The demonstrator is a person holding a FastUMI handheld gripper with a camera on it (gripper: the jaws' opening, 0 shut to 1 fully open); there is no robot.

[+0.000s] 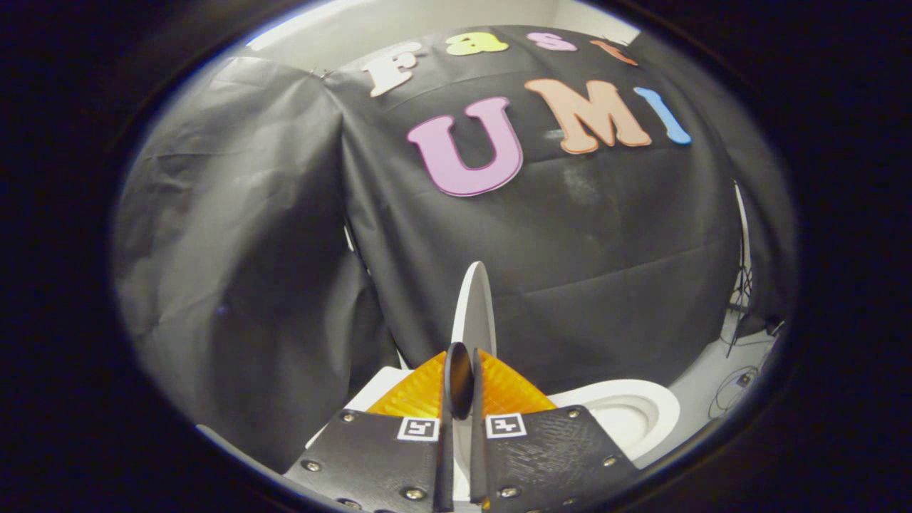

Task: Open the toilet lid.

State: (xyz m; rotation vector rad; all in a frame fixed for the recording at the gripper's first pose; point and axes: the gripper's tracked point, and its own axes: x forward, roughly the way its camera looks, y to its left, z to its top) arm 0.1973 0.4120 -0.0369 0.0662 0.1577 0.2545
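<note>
**Lid Up, Don't Let It Drop**

My gripper (459,399) pinches the toilet lid (475,306) tight between both fingers. The lid stands up on its edge above the bowl (627,413). If my fingers slip, it could fall and bang shut.

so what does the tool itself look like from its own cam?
The tool has two flat, dark, textured plates studded with round metal rivets, one per finger. Each plate carries a small square black-and-white marker near its inner top corner. Ribbed, wedge-shaped fingers taper forward from the plates. No cables or sleeve in view.
</note>
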